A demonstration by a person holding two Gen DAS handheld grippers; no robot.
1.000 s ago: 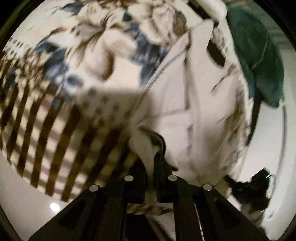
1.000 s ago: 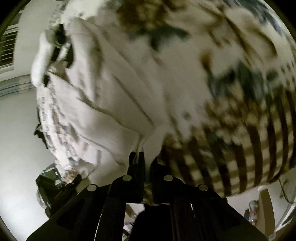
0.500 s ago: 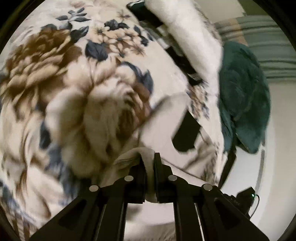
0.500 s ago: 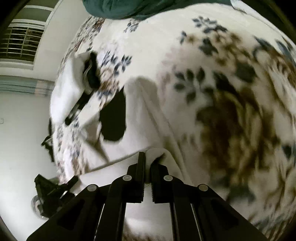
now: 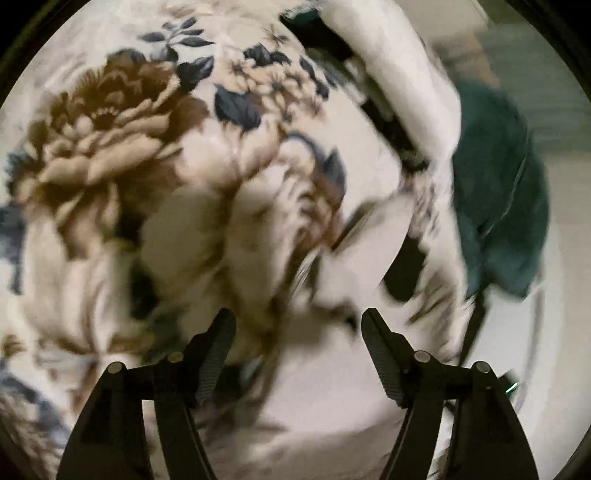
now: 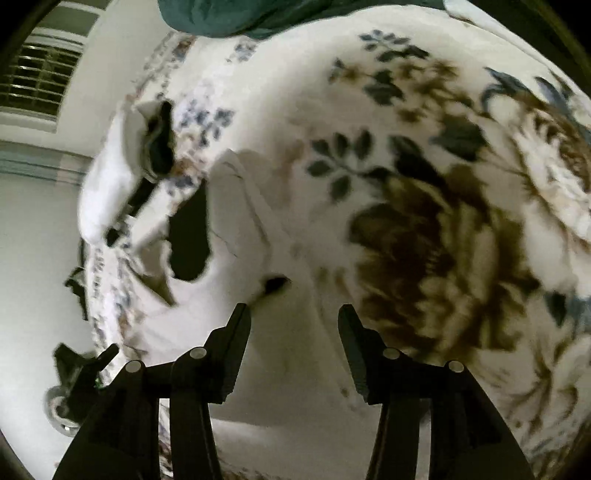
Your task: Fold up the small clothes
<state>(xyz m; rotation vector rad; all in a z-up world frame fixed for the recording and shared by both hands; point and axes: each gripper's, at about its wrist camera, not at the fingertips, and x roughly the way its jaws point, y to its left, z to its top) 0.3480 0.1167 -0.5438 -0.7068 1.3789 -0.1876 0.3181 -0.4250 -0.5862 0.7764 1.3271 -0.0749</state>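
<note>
A white garment (image 6: 280,332) lies folded on the floral blanket (image 6: 424,221), with a black patch (image 6: 190,236) showing at its far end. In the left wrist view the garment (image 5: 354,266) is blurred, just past my fingers. My left gripper (image 5: 297,328) is open and empty, above the garment's near edge. My right gripper (image 6: 293,321) is open and empty, over the same garment.
The blanket (image 5: 147,155) has large brown flowers and dark blue leaves. A dark green cloth (image 5: 502,192) lies at the bed's far right edge; it also shows at the top of the right wrist view (image 6: 258,14). A white pillow (image 5: 399,74) lies behind. A window with blinds (image 6: 40,81) is at upper left.
Both grippers carried the garment's edge over across the blanket, then opened and let go. The garment now lies on the bed.
</note>
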